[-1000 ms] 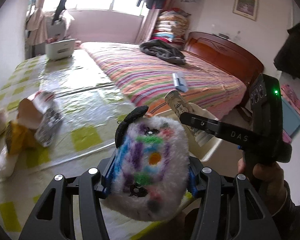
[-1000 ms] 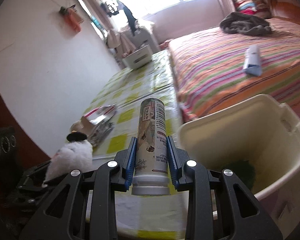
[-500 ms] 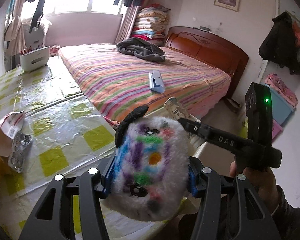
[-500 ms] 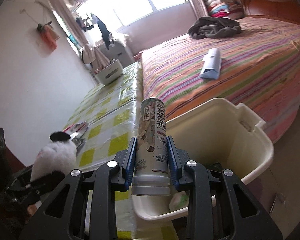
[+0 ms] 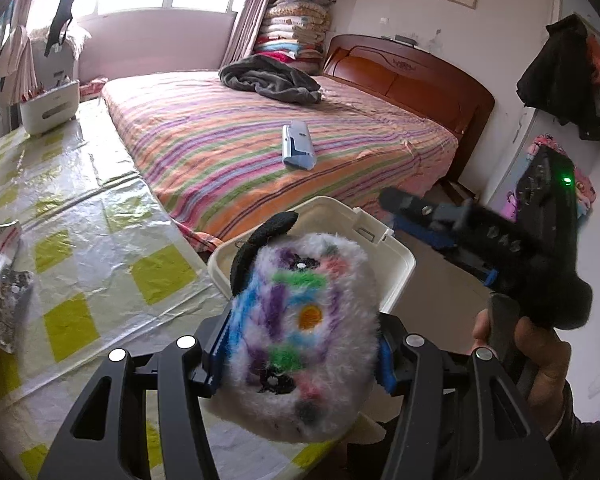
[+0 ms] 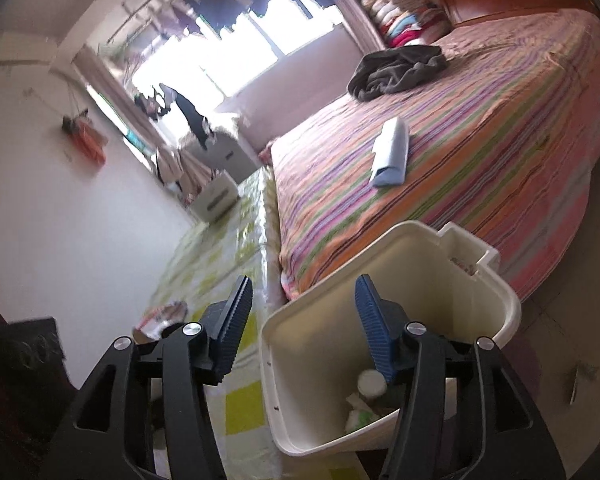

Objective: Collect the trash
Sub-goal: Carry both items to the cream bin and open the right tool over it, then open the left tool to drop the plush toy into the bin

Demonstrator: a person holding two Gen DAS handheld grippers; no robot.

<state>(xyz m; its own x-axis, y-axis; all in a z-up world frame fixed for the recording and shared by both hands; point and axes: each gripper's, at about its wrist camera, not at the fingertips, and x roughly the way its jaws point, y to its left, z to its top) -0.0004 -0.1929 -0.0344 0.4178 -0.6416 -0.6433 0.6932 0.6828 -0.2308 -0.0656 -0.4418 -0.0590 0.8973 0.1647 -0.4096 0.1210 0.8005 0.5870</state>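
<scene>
My left gripper (image 5: 300,344) is shut on a fluffy white plush toy (image 5: 300,312) with coloured patches and a black ear, held just in front of the cream plastic bin (image 5: 396,264). My right gripper (image 6: 304,304) hangs over the same bin (image 6: 508,308); its jaws are opening and nothing is between them. The printed can (image 6: 371,383) lies inside the bin among other scraps, white end up. In the left wrist view the right gripper (image 5: 396,212) appears blurred beyond the bin, held by a person's hand (image 5: 540,360).
A table with a yellow-checked plastic cloth (image 5: 100,240) carries crumpled wrappers (image 5: 4,280) at its left and a white box (image 5: 48,106) at the far end. The striped bed (image 5: 240,148) behind the bin holds a blue-white pack (image 5: 298,151) and a grey blanket (image 5: 268,80).
The right gripper opened and let go of the can, which dropped into the bin. Both grippers moved toward the bin, and the right one rolled.
</scene>
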